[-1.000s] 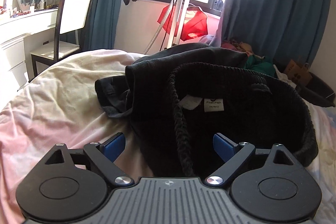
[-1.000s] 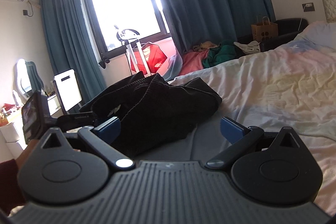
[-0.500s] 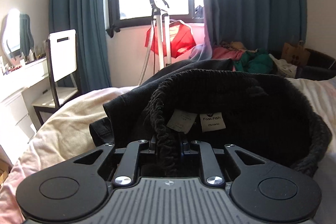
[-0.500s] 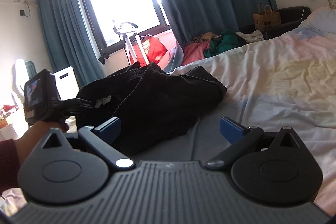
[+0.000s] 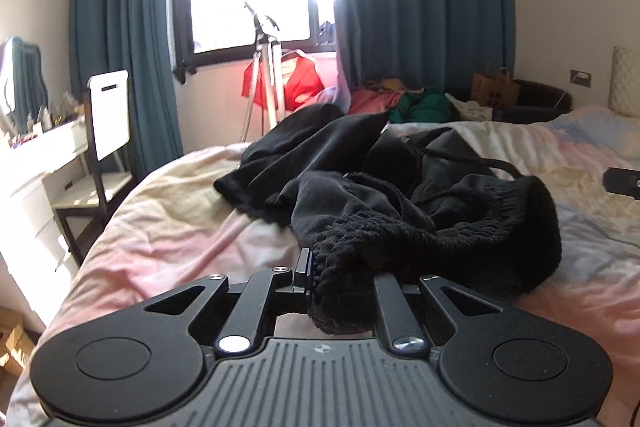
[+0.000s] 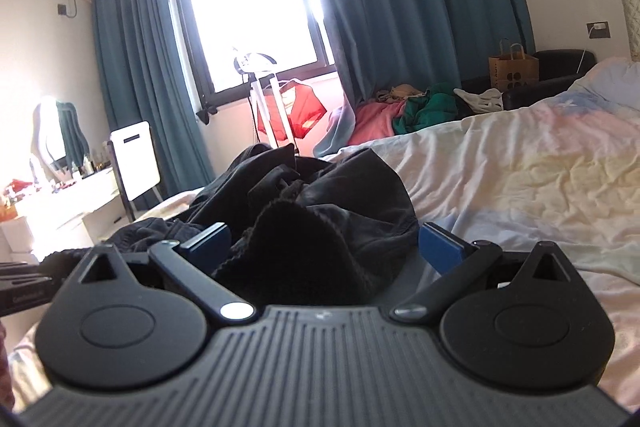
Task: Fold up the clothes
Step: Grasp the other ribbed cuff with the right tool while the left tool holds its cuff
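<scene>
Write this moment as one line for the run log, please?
left gripper: shut on black garment | right gripper: open, fabric between fingers | garment: crumpled on bed | fold: not yet done

Teal curtains [image 6: 420,7], white chair [image 5: 108,115]

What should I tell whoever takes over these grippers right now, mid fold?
Left hand-held gripper: shut on the ribbed waistband of the black garment.
Right hand-held gripper: open, jaws either side of a raised fold of the same garment, not gripping.
Garment lies bunched on the bed.
Done: one waistband edge grabbed.
Left: likely close the right one, spread flat, fold.
</scene>
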Available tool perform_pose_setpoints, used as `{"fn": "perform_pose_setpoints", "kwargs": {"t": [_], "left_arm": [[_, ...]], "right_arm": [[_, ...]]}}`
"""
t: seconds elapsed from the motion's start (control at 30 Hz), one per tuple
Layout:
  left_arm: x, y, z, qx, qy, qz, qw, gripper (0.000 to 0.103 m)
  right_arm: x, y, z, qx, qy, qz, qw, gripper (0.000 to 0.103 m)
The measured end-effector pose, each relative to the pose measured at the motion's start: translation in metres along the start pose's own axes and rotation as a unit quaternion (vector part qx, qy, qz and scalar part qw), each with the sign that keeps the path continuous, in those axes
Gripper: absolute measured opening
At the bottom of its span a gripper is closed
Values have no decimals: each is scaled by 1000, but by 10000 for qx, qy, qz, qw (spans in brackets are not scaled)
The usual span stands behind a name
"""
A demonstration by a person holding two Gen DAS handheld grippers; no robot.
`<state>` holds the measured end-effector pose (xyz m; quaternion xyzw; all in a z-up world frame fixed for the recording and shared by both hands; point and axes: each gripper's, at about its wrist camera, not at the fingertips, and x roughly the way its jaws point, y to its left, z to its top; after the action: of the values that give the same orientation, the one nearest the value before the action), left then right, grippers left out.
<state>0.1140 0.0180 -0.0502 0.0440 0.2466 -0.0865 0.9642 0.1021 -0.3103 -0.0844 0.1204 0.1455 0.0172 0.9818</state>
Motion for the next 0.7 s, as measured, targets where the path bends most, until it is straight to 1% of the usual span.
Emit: {"fn": "perform_pose_setpoints", "kwargs": {"t": [0.03,0.13,0.23,0.3,0.37,0.43,0.5,0.57,0.63,0.7], "left_arm": [[2,10,-6,-125,158,-17,9998,11],[10,30,-19,-23,331,-35,9994,14],[10,34,-25,-60,445,-83,9990,17],[10,33,-27,-46,521,-135,9985,24],[8,32,-30,34,568,-136,9983,28],[6,30,-32,158,603,-109,9980,29],[3,28,-33,321,667,-75,9972,36],[0,26,-34,471,686,-68,9965,38],[-2,23,-33,645,645,-52,9958,43],[-4,18,-33,810,460,-78,9956,53]], "right_arm": [[-1,2,-1,-89,127,9,9999,99],[8,10,-8,-314,453,-3,9985,98],[29,15,-21,-522,774,-200,9954,93],[48,16,-31,-578,1017,-353,9925,90],[68,14,-42,-543,1241,-504,9895,77],[86,9,-50,-458,1353,-644,9876,74],[103,4,-58,-407,1425,-785,9858,71],[114,0,-65,-389,1465,-891,9844,64],[122,-3,-70,-359,1443,-952,9843,63],[124,-3,-73,-347,1328,-929,9862,59]]}}
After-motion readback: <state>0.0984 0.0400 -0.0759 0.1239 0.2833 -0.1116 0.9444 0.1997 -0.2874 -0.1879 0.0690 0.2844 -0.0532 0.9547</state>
